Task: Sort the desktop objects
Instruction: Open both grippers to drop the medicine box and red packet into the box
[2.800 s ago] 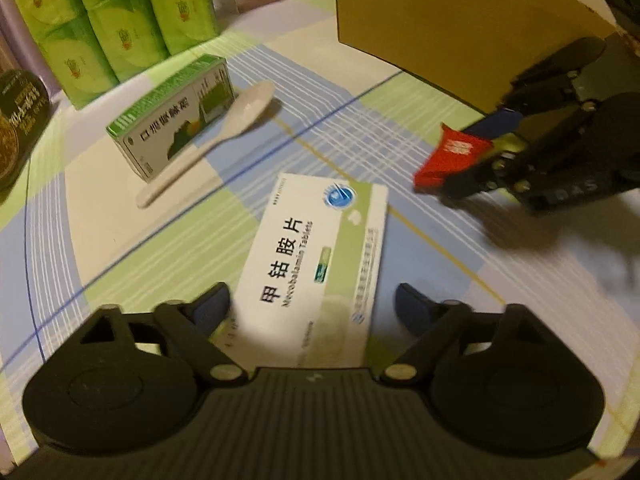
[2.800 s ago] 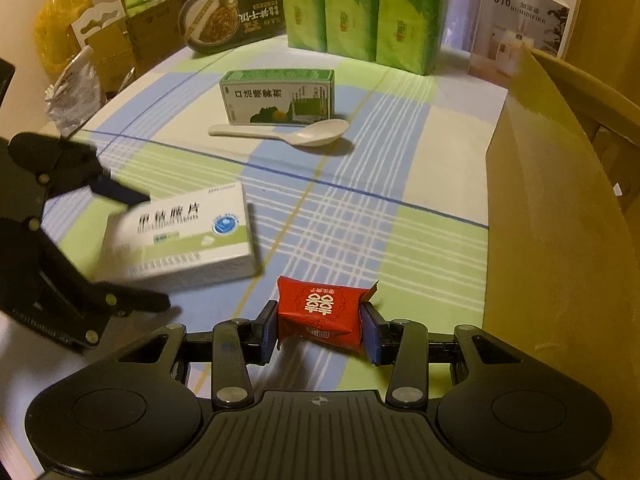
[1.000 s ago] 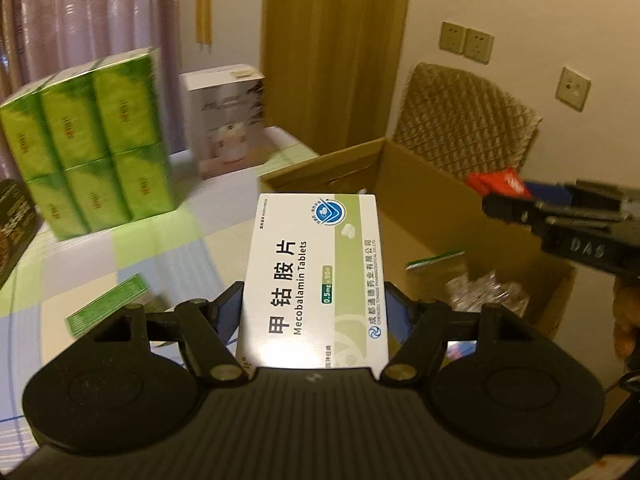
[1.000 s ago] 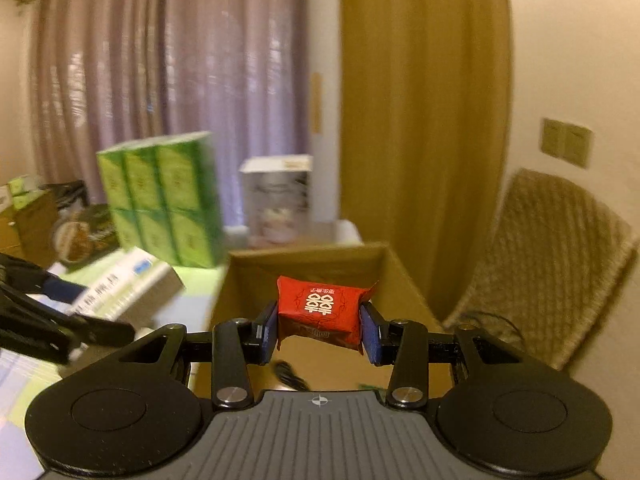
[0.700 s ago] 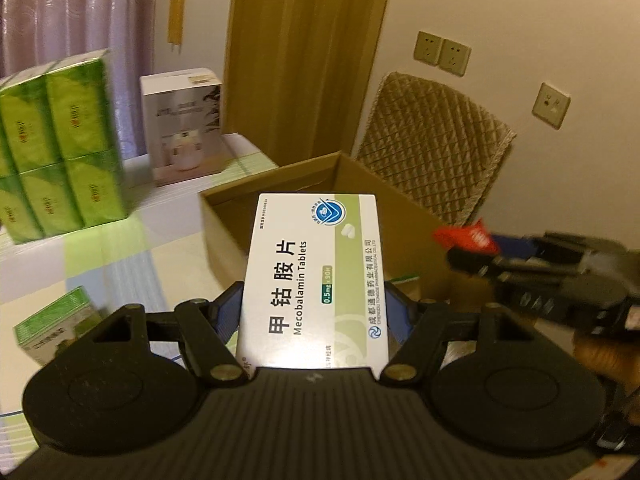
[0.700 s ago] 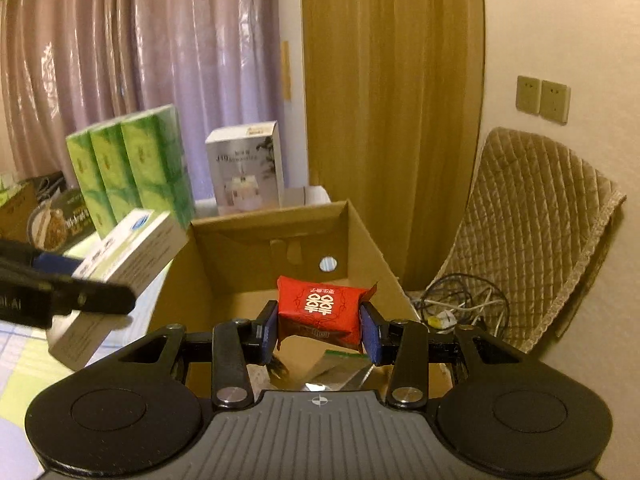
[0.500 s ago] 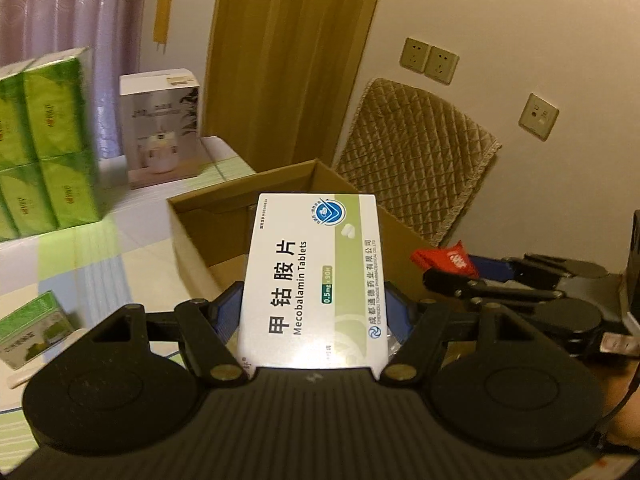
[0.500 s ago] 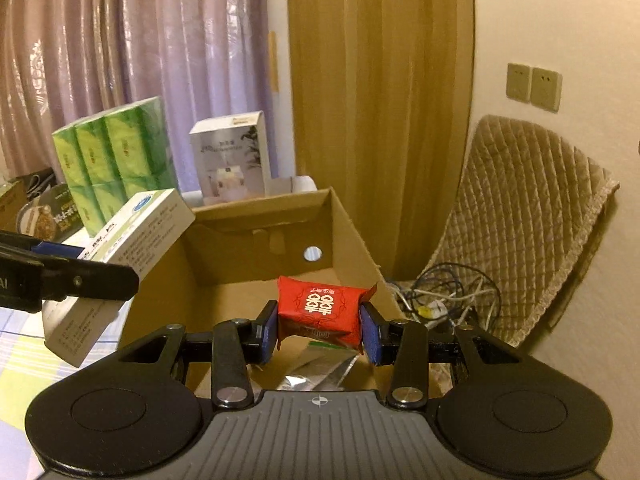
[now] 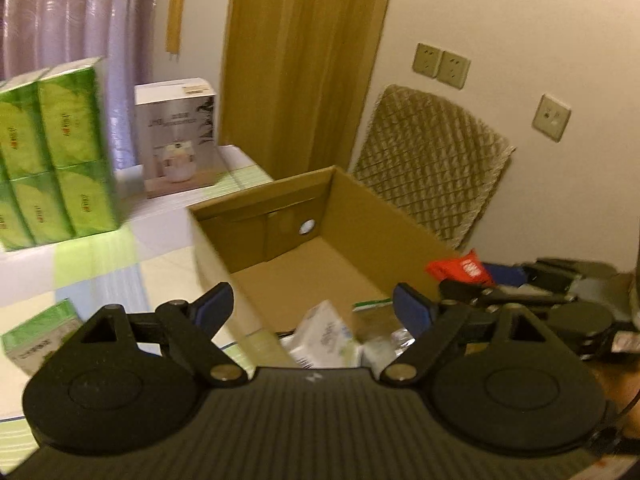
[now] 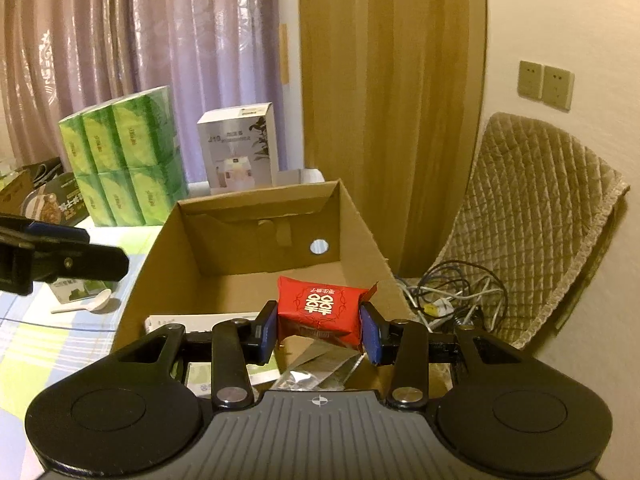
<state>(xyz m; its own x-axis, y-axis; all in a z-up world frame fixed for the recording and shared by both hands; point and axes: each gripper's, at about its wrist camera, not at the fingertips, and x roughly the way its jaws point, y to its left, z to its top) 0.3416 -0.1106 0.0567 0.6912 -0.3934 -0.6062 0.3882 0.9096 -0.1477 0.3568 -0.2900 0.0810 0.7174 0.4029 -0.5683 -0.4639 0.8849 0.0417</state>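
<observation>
- The left gripper [image 9: 312, 306] is hanging over the near end of the open cardboard box [image 9: 384, 232], its fingers [image 9: 212, 306] spread wide with nothing between them; they have just been opening.
- The white medicine box [image 9: 326, 336], which half a second ago was clamped upright between those fingers, is now lying tilted inside the cardboard box at the lower centre of the left wrist view, beside clear plastic packets [image 9: 400, 338].
- The right gripper [image 10: 318, 326] is gripping the red candy packet [image 10: 320, 306] between its blue pads, above the near part of the box opening; that grip is unchanged from the earlier frames.
- In the right wrist view the far half of the box floor is showing bare, bounded by the back wall with a round hole [image 10: 319, 246] and the tall side walls.
- The box's left wall is standing against the edge of the checked worktop [image 10: 48, 344]; a white spoon [image 10: 86, 305] and a small green carton [image 10: 74, 288] are lying on it near that wall.
- At the upper left, stacked green tissue packs [image 10: 124, 164] and a white product box [image 10: 240, 148] are standing behind the cardboard box.
- Right of the cardboard box, tangled cables [image 10: 456, 296] and a quilted chair back [image 10: 532, 224] are sitting close to its outer wall.
</observation>
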